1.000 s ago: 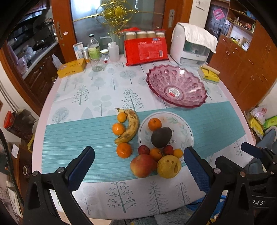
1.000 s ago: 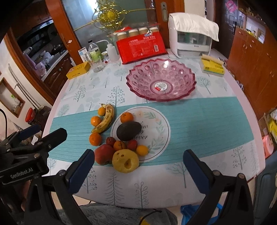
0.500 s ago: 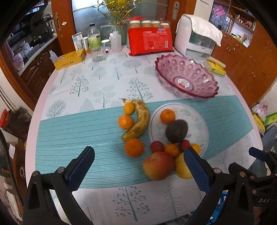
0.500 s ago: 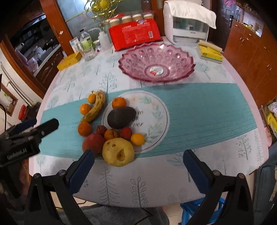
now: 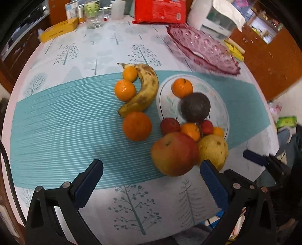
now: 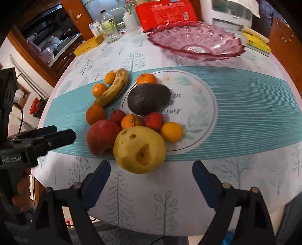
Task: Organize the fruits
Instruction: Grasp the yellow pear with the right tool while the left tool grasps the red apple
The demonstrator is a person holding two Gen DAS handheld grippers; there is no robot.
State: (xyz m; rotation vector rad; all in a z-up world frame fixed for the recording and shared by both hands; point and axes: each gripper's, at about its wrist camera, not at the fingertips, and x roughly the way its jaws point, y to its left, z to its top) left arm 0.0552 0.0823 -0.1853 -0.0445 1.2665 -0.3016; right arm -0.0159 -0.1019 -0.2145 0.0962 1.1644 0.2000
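Note:
Fruit lies grouped on the table: a spotted banana (image 5: 144, 90), several oranges such as one (image 5: 136, 126), a dark avocado (image 5: 195, 106), small red fruits, a big red apple (image 5: 174, 153) and a yellow pear (image 6: 139, 149). An empty pink glass bowl (image 6: 196, 40) stands behind them. My left gripper (image 5: 151, 181) is open and empty, just short of the apple. My right gripper (image 6: 151, 181) is open and empty, just short of the pear. The left gripper also shows in the right wrist view (image 6: 56, 136).
A round printed mat (image 6: 200, 105) lies under some of the fruit on a teal runner (image 5: 56, 132). At the back stand a red package (image 6: 166, 14), a glass (image 5: 94, 18), bottles, a yellow box (image 5: 59, 31) and a white appliance (image 6: 232, 11).
Both grippers have moved forward and down toward the fruit, which now looks much larger. The left one nears the apple, the right one the pear. No fruit has moved.

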